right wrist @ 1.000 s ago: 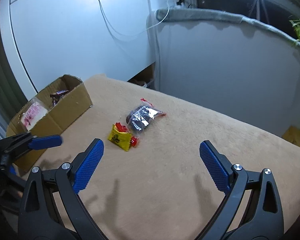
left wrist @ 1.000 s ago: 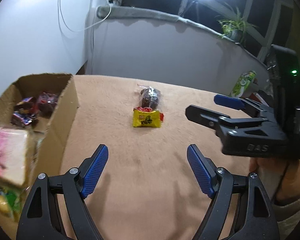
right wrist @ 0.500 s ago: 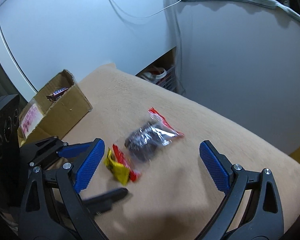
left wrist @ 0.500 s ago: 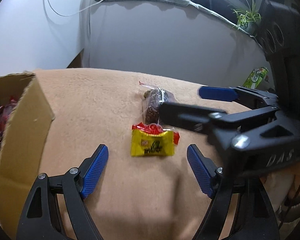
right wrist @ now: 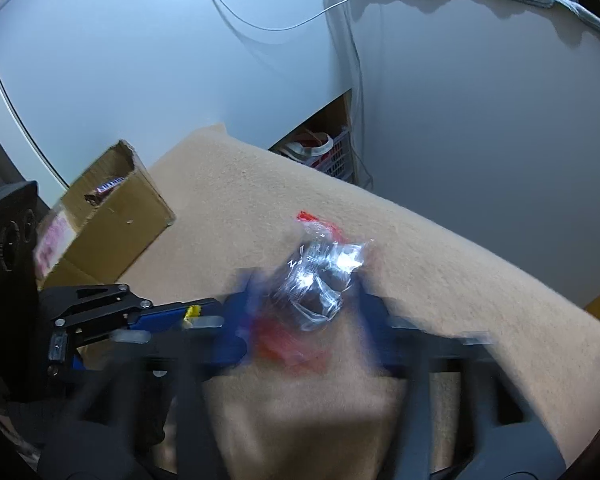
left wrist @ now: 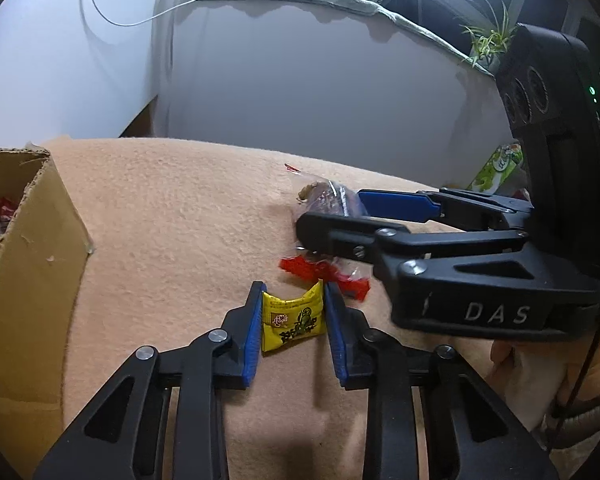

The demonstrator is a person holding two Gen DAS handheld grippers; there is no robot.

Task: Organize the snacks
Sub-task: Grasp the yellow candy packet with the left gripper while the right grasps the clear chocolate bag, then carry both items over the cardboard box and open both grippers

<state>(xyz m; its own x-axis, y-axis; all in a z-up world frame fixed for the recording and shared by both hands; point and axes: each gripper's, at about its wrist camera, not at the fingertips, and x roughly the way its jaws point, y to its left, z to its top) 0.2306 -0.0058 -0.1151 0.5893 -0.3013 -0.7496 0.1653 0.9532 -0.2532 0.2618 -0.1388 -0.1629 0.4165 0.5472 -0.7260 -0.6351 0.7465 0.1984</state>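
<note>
My left gripper (left wrist: 292, 300) is shut on a small yellow snack packet (left wrist: 294, 322) on the tan blanket. My right gripper (right wrist: 308, 304) has its blue fingers pressed against both sides of a clear bag of dark snacks with red ends (right wrist: 320, 280); the view is blurred by motion. In the left wrist view the right gripper (left wrist: 332, 216) reaches in from the right around that clear bag (left wrist: 328, 196). The cardboard box (left wrist: 28, 264) with snacks inside stands at the left; it also shows in the right wrist view (right wrist: 116, 216).
The tan blanket (left wrist: 172, 208) covers the table, with a grey-white wall behind. A green package (left wrist: 498, 168) and a potted plant (left wrist: 486, 44) are at the far right. A basket (right wrist: 324, 152) sits beyond the table's far edge.
Both grippers moved forward and down to the snacks and closed: the left on the yellow packet, the right around the clear bag. The box has slid further left in view.
</note>
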